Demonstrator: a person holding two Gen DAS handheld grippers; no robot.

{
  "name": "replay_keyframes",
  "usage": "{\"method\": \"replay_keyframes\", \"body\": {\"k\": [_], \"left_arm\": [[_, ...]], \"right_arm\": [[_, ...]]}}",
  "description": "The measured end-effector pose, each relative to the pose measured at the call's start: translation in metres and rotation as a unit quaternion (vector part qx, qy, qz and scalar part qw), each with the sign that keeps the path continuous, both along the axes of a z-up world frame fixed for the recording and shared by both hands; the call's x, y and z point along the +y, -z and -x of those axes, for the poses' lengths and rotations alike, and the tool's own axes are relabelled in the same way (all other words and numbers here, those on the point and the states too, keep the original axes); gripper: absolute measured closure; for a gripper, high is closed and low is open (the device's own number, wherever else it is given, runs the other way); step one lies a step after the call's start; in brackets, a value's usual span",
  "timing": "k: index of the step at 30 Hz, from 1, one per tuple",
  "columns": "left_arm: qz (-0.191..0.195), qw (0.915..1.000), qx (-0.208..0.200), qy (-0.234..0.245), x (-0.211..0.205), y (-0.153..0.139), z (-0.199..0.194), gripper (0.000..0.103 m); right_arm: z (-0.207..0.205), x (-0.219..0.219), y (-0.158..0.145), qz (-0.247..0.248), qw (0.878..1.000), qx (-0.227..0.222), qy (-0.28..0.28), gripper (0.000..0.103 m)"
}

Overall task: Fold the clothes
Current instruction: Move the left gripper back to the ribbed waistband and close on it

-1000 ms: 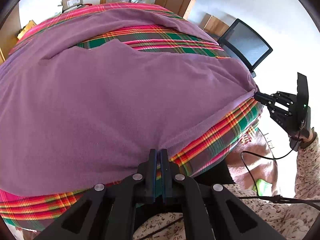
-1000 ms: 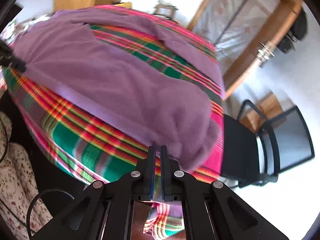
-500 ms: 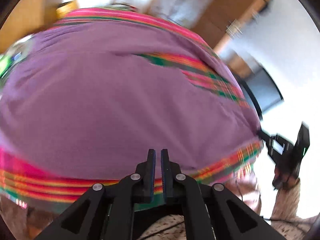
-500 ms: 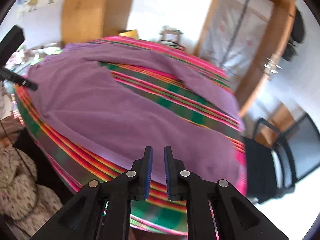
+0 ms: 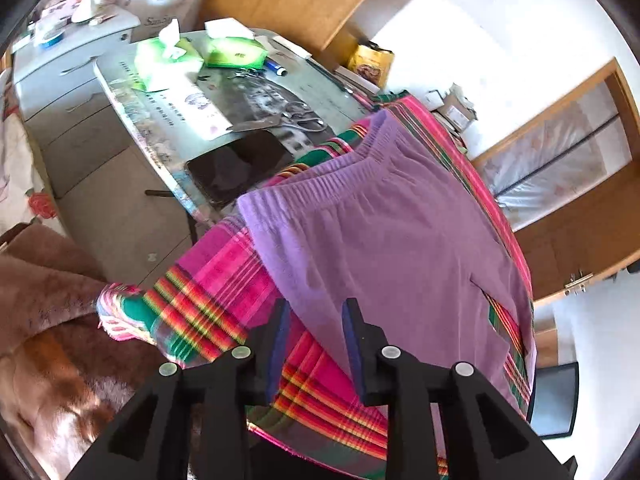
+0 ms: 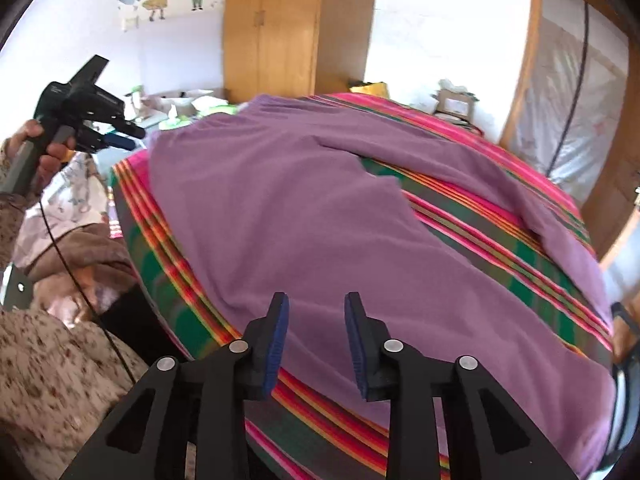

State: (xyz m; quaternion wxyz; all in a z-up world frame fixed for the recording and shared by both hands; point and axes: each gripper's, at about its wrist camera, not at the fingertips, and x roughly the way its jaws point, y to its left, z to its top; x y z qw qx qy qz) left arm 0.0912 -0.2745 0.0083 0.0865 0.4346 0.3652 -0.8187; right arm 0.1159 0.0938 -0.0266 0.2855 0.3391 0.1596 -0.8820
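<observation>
**Purple trousers flat, both claws free above the near edge**

Nearest to us in the left wrist view, the left claw (image 5: 314, 322) hangs with its blue-padded fingers apart and nothing between them, just over the near side edge of the purple trousers (image 5: 384, 240). In the right wrist view the right claw (image 6: 316, 318) is likewise spread and empty, poised above the same near edge further along the leg.

The trousers lie spread on the plaid cloth (image 5: 224, 300) that covers the desk. Their long axis runs left to right across us: the ribbed elastic waistband (image 5: 320, 178) sits at the left end, the two legs reach away to the right with a wedge of plaid showing between them. So the left claw is the nearer one to the waist, the right claw to the leg ends. We judge that the next fold turns on lifting this near edge and carrying it away from us, over the far leg.

The fabric looks soft, fleecy and limp, with few creases; the cloth under it is a smoother woven stripe of pink, green and orange.

Beyond, a glass-topped side table (image 5: 132, 104) carries tissue packs (image 5: 168, 58), scissors (image 5: 304, 118) and a dark tablet (image 5: 240, 164).
</observation>
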Motion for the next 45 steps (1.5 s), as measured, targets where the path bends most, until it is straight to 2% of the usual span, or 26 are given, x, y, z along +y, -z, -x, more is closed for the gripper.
{"method": "replay_keyframes", "body": {"k": [5, 8, 12, 15, 16, 17, 18, 22, 25, 29, 37, 40, 45], "left_arm": [[-0.045, 0.9986, -0.028, -0.005, -0.005, 0.02, 0.013, 0.075], [-0.044, 0.9985, -0.028, -0.017, -0.008, 0.022, 0.017, 0.075], [-0.076, 0.996, -0.026, -0.04, -0.02, 0.029, 0.024, 0.074], [-0.092, 0.9945, -0.008, -0.049, -0.023, 0.032, 0.023, 0.075], [-0.097, 0.9939, -0.003, -0.052, -0.025, 0.032, 0.023, 0.081], [-0.1, 0.9935, 0.003, -0.054, -0.025, 0.033, 0.022, 0.096], [-0.089, 0.9948, 0.007, -0.049, -0.024, 0.032, 0.021, 0.1], [-0.101, 0.9921, 0.036, -0.065, -0.029, 0.032, 0.007, 0.101], [-0.087, 0.9926, 0.051, -0.068, -0.029, 0.025, -0.006, 0.101], [-0.097, 0.9907, 0.047, -0.083, -0.032, 0.032, -0.015, 0.101], [-0.088, 0.9908, 0.048, -0.09, -0.032, 0.033, -0.032, 0.101], [-0.097, 0.9902, 0.035, -0.095, -0.032, 0.04, -0.03, 0.101], [-0.099, 0.9895, 0.031, -0.101, -0.03, 0.043, -0.031, 0.1]], "right_arm": [[0.002, -0.025, 0.007, -0.005, 1.0, -0.004, -0.019, 0.07], [0.002, -0.026, 0.012, -0.013, 1.0, -0.009, -0.016, 0.07], [0.003, -0.024, 0.018, -0.018, 1.0, -0.021, -0.006, 0.069], [0.003, -0.025, 0.019, -0.014, 1.0, -0.021, 0.001, 0.069], [0.003, -0.026, 0.02, -0.014, 1.0, -0.02, 0.002, 0.069], [0.003, -0.027, 0.021, -0.013, 1.0, -0.022, 0.002, 0.069], [0.004, -0.027, 0.022, -0.012, 1.0, -0.023, 0.003, 0.069], [0.006, -0.026, 0.023, -0.006, 1.0, -0.029, 0.01, 0.069], [0.006, -0.027, 0.022, -0.003, 0.999, -0.03, 0.012, 0.069], [0.005, -0.026, 0.022, 0.002, 1.0, -0.029, 0.011, 0.069], [-0.006, -0.019, 0.018, 0.01, 1.0, -0.027, 0.011, 0.069], [-0.007, -0.013, 0.016, 0.014, 1.0, -0.023, 0.012, 0.069], [-0.01, -0.01, 0.014, 0.015, 1.0, -0.018, -0.009, 0.069]]}}
